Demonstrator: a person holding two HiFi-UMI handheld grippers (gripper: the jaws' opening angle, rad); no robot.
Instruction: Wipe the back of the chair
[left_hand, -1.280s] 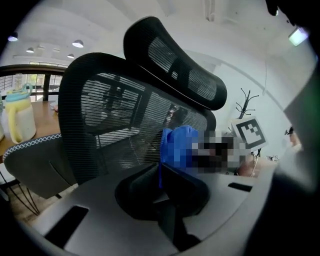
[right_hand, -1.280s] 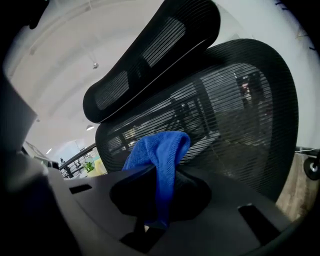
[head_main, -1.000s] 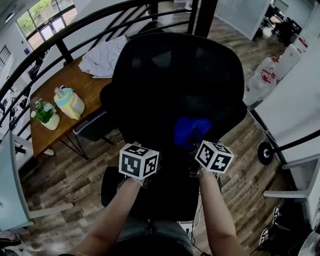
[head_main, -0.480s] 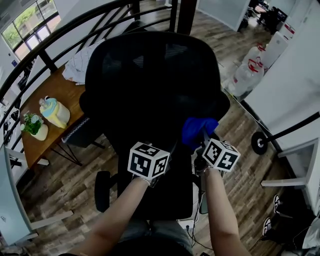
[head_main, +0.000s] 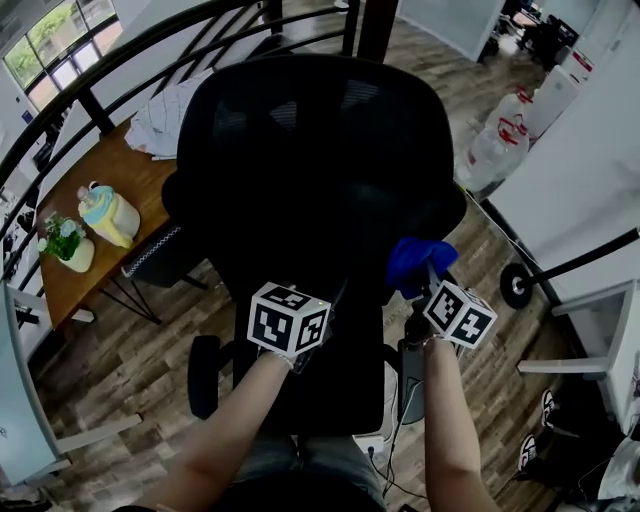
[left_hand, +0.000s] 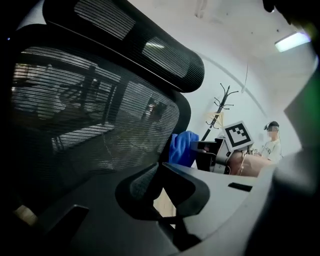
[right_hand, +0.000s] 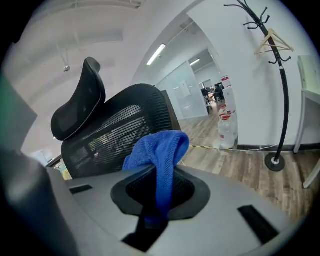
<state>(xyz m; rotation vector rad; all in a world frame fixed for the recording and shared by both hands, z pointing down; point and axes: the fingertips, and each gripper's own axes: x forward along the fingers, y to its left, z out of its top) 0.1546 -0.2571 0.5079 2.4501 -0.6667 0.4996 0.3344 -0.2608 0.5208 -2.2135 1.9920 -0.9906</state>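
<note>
The black mesh chair back (head_main: 320, 170) fills the middle of the head view, seen from behind. My right gripper (head_main: 427, 287) is shut on a blue cloth (head_main: 418, 262), which bunches at the backrest's lower right edge. The right gripper view has the cloth (right_hand: 159, 155) draped out of the jaws, with the chair back (right_hand: 117, 132) just to its left. My left gripper (head_main: 340, 292) is low on the chair's rear spine, jaws together; nothing shows between them. In the left gripper view (left_hand: 172, 220) the mesh (left_hand: 85, 125) looms close on the left.
A wooden table (head_main: 120, 200) at the left carries a potted plant (head_main: 64, 243), a pastel jug (head_main: 108, 214) and a white cloth (head_main: 165, 120). A black railing (head_main: 90, 110) runs behind. Water bottles (head_main: 500, 145) and a coat-stand base (head_main: 516, 287) stand at the right.
My right gripper has carried the blue cloth rightward, from the lower middle of the backrest to its right edge. The left gripper stayed low on the chair's spine.
</note>
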